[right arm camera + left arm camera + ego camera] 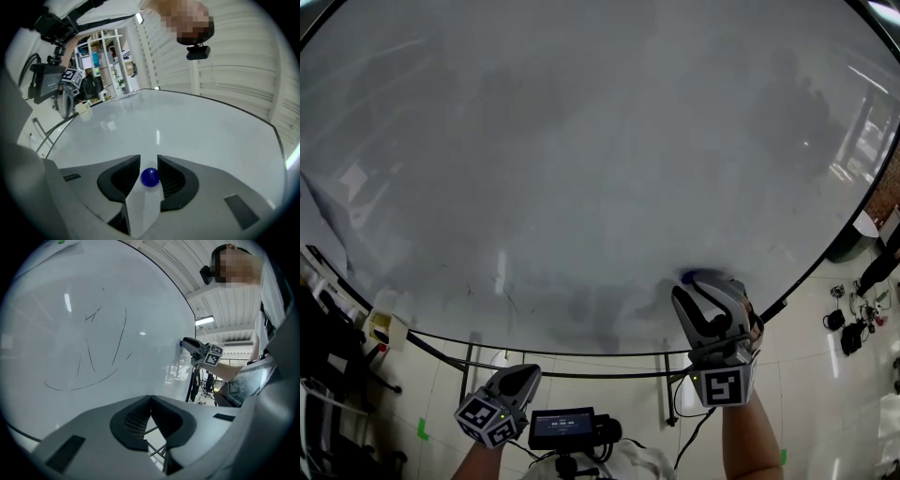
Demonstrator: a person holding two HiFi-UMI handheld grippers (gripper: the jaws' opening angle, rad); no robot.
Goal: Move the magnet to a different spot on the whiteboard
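Note:
A small blue ball magnet (150, 177) sits on the large whiteboard (581, 187), near its lower right edge. In the head view only a sliver of the magnet (689, 276) shows past the gripper's tips. My right gripper (149, 159) is against the board with its jaws on either side of the magnet, open, a thin gap showing beside the ball. From the head view, the right gripper (698, 286) points up at the board. My left gripper (525, 373) hangs lower left, below the board's edge, and its jaws (150, 398) are shut on nothing.
Thin pen scribbles (93, 362) mark the board ahead of the left gripper. Below the board run the stand's dark bars (581, 373). A small screen device (567, 427) sits between my arms. Cables and gear (844, 328) lie on the floor at right.

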